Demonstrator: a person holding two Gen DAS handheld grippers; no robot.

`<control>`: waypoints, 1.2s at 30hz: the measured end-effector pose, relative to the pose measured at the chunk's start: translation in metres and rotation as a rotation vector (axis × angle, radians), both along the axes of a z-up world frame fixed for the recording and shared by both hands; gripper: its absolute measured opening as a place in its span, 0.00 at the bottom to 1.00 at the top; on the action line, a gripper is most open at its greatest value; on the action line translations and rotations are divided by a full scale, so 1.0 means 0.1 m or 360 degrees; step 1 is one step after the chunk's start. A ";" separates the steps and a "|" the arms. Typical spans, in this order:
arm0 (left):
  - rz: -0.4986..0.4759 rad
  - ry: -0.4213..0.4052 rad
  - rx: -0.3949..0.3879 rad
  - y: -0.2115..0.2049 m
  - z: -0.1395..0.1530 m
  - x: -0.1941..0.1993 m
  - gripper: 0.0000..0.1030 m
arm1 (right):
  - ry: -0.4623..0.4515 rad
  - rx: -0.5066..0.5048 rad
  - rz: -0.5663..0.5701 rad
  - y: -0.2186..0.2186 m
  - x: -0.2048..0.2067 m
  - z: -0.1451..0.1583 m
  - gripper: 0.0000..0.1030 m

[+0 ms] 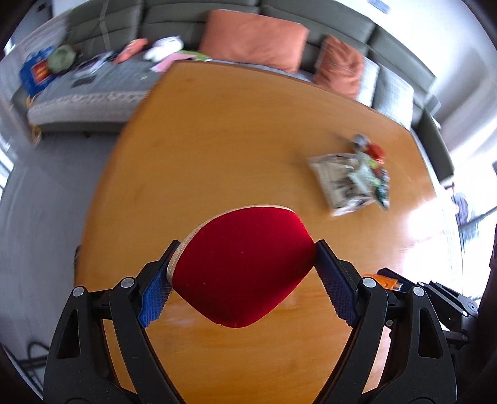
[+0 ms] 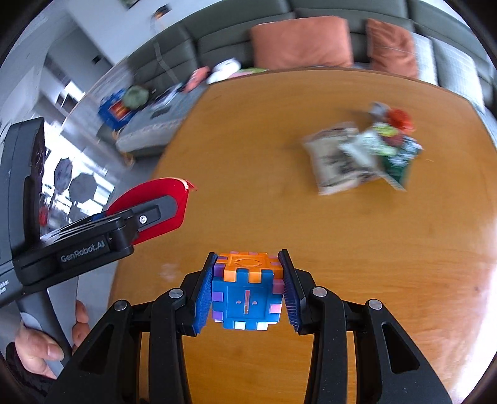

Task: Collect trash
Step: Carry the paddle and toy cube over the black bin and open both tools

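Red paddle [image 1: 245,267] sits clamped in left gripper [image 1: 243,279] jaws; right gripper [image 2: 247,293] jaws grip puzzle cube [image 2: 247,295]; wrappers [image 1: 351,180] lie far right on counter [image 1: 217,149].

Home living room: grey sofa [image 1: 341,25] with orange cushions [image 1: 253,39], wooden table [image 1: 217,149], scattered belongings.

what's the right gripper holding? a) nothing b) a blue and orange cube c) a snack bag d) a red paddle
b: the right gripper has its fingers pressed on both sides of the cube; the paddle is in the left gripper, and the snack bags lie on the table.
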State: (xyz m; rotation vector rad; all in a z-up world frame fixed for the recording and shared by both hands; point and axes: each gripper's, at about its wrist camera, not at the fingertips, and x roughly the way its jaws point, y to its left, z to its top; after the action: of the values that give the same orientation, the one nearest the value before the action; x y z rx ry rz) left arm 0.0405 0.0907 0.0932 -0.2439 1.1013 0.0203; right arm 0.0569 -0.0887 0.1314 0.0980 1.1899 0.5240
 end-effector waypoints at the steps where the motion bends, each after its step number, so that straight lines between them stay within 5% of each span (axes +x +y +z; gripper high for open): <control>1: 0.0027 0.0001 -0.0001 0.11 -0.01 -0.04 0.80 | 0.0000 -0.0003 0.0030 0.13 -0.02 0.00 0.40; 15: 0.0450 0.0045 -0.0080 1.68 -0.34 -0.99 0.80 | 0.0081 -0.0049 0.0512 1.75 -0.49 -0.13 0.40; 29: 0.1066 0.0190 -0.0047 3.24 -0.69 -2.17 0.80 | 0.0125 -0.0064 0.1080 3.53 -1.09 -0.23 0.40; 31: 0.1093 0.0220 -0.0025 3.37 -0.69 -2.22 0.89 | 0.0093 -0.0123 0.1126 3.78 -1.17 -0.24 0.65; 36: 0.1210 0.0224 0.0006 3.59 -0.62 -2.35 0.95 | 0.0046 -0.0113 0.1148 3.98 -1.26 -0.19 0.67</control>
State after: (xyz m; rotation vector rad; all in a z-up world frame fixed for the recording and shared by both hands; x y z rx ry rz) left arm -0.1950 0.4496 0.0308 -0.6533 1.0923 0.7254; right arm -0.0695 0.3090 0.1128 -0.4016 1.2569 1.1097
